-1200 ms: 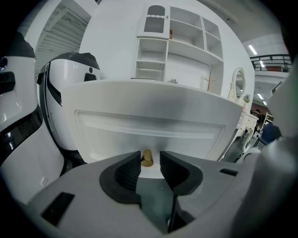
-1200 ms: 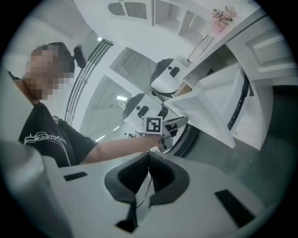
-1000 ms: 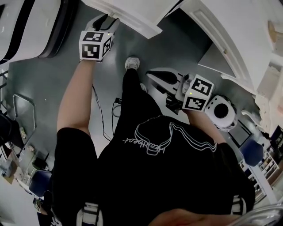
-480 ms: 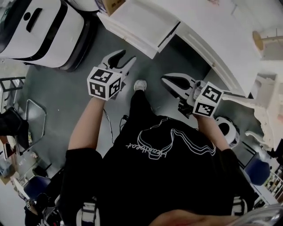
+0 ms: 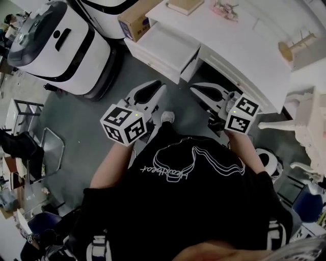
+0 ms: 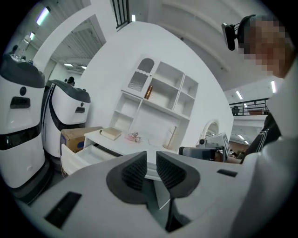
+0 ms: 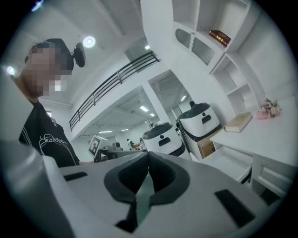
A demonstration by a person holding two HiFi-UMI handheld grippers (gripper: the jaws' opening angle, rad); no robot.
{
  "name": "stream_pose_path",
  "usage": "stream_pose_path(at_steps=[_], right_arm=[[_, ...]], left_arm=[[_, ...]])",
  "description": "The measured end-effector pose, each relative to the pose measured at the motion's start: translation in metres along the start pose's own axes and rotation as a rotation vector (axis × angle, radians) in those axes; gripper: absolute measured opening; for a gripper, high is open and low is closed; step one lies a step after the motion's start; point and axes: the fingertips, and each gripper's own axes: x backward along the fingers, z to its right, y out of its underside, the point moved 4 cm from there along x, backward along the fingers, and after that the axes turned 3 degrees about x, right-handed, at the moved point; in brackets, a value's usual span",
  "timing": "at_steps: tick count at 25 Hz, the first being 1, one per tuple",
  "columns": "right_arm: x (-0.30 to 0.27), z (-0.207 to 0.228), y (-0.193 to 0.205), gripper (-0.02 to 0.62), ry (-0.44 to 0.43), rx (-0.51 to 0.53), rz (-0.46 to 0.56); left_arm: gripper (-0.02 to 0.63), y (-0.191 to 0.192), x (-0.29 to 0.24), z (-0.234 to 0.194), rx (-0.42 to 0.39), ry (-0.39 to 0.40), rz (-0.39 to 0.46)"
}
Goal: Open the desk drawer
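Drawer (image 5: 162, 50) stood out. Left gripper (image 5: 154, 93) empty, jaws just closing to a slit; right gripper (image 5: 202, 90) closed, empty. Risk (my guess): knee nudging it shut.

One desk, and around it things in ones and twos.

There is one white desk (image 5: 244, 48) with one drawer (image 5: 165, 48) standing open. On the desktop lie one book (image 5: 186, 5), one small bunch of pink flowers (image 5: 224, 9) and one wooden stand (image 5: 288, 48). One cardboard box (image 5: 133, 21) sits at the desk's end. Two rounded white machines (image 5: 51, 41) stand on the floor beside it. One shelf unit (image 6: 158, 97) rises behind the desk, with one brown item (image 6: 149, 92) in it. One person is in the head view, with one shoe (image 5: 168, 117) showing.
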Motion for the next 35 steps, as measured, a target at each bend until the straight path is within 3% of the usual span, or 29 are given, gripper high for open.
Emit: stream_pose_path(at_steps=[4,12,35], right_arm=[[0.011,-0.022,-0.018,0.006,-0.017,0.044,0.035],[0.022,-0.04,-0.029,0.005,-0.013,0.101,0.085],[0.021,-0.045,-0.011,0.005,0.008,0.074,0.062]], left_arm=[[0.006,-0.016,0.021,0.035,-0.022,0.019,0.069],[0.005,-0.02,0.025,0.061,-0.164,0.001,0.078],[0.005,-0.007,0.022,0.064,-0.116,0.034,0.069]])
